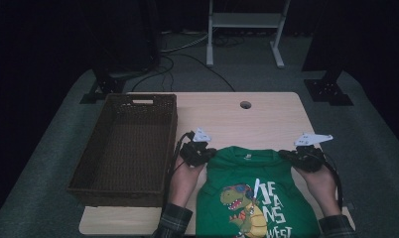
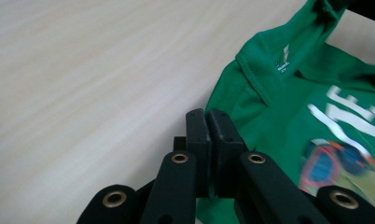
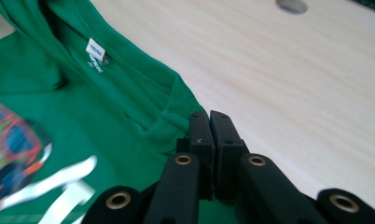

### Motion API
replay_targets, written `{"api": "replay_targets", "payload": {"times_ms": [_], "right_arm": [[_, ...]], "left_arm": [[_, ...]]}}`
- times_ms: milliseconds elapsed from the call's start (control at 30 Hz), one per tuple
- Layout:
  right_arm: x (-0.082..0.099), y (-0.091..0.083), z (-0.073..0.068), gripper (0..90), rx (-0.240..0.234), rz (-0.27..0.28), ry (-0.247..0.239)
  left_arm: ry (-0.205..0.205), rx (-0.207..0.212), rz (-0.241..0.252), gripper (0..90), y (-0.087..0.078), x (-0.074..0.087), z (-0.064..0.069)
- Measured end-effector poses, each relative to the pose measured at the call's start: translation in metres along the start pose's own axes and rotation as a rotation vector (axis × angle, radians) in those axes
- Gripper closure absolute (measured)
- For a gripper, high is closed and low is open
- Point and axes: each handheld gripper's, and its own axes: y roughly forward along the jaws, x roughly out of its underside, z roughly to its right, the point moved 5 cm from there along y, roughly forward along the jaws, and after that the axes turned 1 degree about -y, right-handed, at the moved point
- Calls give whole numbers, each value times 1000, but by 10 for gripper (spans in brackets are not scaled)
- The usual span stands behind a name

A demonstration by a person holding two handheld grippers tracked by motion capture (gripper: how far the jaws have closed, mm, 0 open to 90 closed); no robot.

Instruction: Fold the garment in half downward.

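Observation:
A green T-shirt point(image 1: 257, 173) with a dinosaur print and white lettering lies at the near edge of the light wooden table point(image 1: 257, 119), neck away from me. My left gripper point(image 1: 208, 152) is shut on its left shoulder edge. My right gripper point(image 1: 288, 153) is shut on its right shoulder edge. In the left gripper view the jaws point(image 2: 207, 114) stand together, with green cloth point(image 2: 288, 107) running in under them from the right. In the right gripper view the jaws point(image 3: 209, 116) are closed on bunched shirt fabric point(image 3: 83, 107) beside the collar label.
A dark brown wicker basket point(image 1: 171, 134) stands on the left part of the table, close beside my left hand. A round cable hole point(image 1: 245, 105) sits at the table's far middle. A white frame's legs and cables lie on the floor beyond.

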Motion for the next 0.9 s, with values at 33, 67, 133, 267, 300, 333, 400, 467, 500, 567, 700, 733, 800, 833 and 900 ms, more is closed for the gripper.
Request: {"api": "replay_targets", "payload": {"times_ms": [33, 67, 133, 267, 300, 333, 400, 467, 500, 567, 700, 733, 800, 833, 900], "right_arm": [[4, -2, -3, 893, -3, -5, -2], [7, -3, -6, 894, -8, -10, 2], [15, -4, -11, 893, -16, -11, 7], [32, 0, -20, 893, -21, -33, 7], [36, 1, -22, 893, -23, -39, 11], [40, 3, -23, 893, -28, -47, 12], [47, 8, -25, 893, -37, -70, 23], [53, 12, -27, 893, -42, -96, 20], [56, 13, -28, 893, -44, -102, 17], [59, 15, -29, 893, -45, -112, 20], [60, 18, -28, 893, -44, -106, 26], [60, 19, -27, 893, -47, -104, 30], [59, 21, -26, 893, -47, -103, 33], [58, 22, -26, 893, -45, -103, 35], [55, 25, -24, 893, -36, -101, 31]], "left_arm": [[1, -2, -15, 880, 0, 4, 4], [2, -6, -28, 879, 1, 6, 7], [12, -12, -68, 879, 5, 17, 15], [-14, 18, -99, 879, 10, 34, 23], [-21, 24, -108, 879, 11, 39, 24], [-28, 29, -114, 879, 13, 43, 24], [-45, 47, -135, 879, 17, 52, 25], [-55, 52, -139, 879, 19, 57, 26], [-59, 53, -139, 878, 20, 59, 26], [-55, 44, -137, 878, 21, 60, 26], [-33, 17, -133, 877, 24, 59, 26], [-31, 10, -133, 877, 25, 58, 26], [-25, -3, -134, 877, 27, 56, 24], [-23, -9, -133, 877, 28, 56, 23], [-20, -24, -127, 877, 30, 54, 21]]}}
